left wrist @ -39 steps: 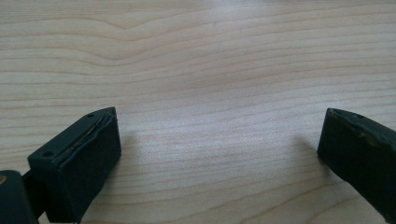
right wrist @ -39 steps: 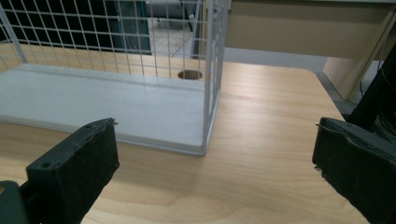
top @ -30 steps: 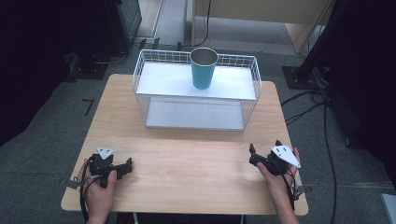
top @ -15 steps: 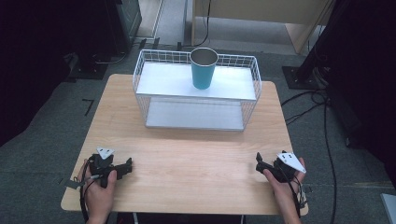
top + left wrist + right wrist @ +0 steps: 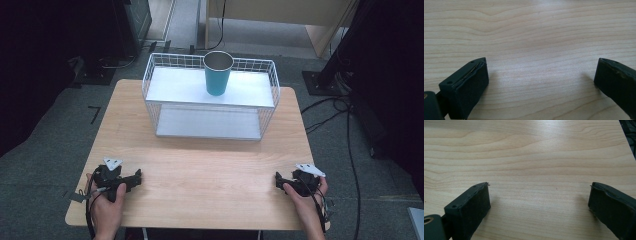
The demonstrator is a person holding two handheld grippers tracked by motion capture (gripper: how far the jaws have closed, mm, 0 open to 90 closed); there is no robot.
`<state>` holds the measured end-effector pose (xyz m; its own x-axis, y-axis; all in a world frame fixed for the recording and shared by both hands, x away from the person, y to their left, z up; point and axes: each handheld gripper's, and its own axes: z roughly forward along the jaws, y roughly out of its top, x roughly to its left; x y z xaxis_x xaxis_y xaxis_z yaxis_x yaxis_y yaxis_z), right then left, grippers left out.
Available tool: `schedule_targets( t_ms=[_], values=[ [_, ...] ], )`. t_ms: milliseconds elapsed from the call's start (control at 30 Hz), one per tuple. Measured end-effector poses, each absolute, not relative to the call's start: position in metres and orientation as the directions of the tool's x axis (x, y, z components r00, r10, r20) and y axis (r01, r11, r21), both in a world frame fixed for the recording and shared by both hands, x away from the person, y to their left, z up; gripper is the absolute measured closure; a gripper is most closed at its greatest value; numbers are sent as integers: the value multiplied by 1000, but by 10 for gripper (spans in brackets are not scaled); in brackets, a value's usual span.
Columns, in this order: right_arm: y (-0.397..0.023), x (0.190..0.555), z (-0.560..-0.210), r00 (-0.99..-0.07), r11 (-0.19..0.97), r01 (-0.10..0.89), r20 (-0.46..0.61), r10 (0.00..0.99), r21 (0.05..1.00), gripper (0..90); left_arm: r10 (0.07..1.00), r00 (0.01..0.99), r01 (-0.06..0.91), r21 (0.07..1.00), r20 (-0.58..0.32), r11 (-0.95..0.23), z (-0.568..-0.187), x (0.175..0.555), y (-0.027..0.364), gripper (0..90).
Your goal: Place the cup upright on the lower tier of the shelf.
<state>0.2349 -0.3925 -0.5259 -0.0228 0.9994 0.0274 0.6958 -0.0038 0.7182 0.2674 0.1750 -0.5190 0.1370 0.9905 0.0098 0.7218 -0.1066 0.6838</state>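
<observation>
One wooden table point(image 5: 200, 165) carries everything here, and places below are given relative to it. At its far edge stands a white wire basket point(image 5: 150, 82) with two levels, a pale shelf on top and another beneath. On the upper shelf, toward the far side and a little right of the table's middle line, a teal cup point(image 5: 217, 72) stands upright, its mouth open to the ceiling, well apart from both grippers.

Near the table's front left corner the left hand point(image 5: 106, 212) holds the left gripper point(image 5: 136, 176), which lies low over the wood with its tips turned toward the table's middle. In the left gripper view its two black jaws stand wide apart with bare wood grain between them, so it is spread and grips nothing; the pads point(image 5: 471, 85) cast soft shadows on the tabletop just beneath.

Near the front right corner the right hand point(image 5: 310, 202) holds the right gripper point(image 5: 278, 181), also low over the wood and pointing inward. Its jaws have just been closing, yet in the right gripper view they are parted widely, with plain tabletop between them and nothing caught. The table's right edge shows at the upper right corner of that view, with dark floor beyond it.
</observation>
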Motion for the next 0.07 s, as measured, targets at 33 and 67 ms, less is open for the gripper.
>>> schedule_targets(
  t_ms=[33, 67],
  values=[
    [-392, 235, -526, -22, -6, 696, 29, 999, 718, 36, 991, 137, 722, 684, 10, -107, -519, 267, 175, 0],
    [-392, 235, -526, -23, -4, 696, 28, 999, 718, 36, 991, 137, 722, 684, 10, -106, -519, 267, 175, 0]
  ],
)
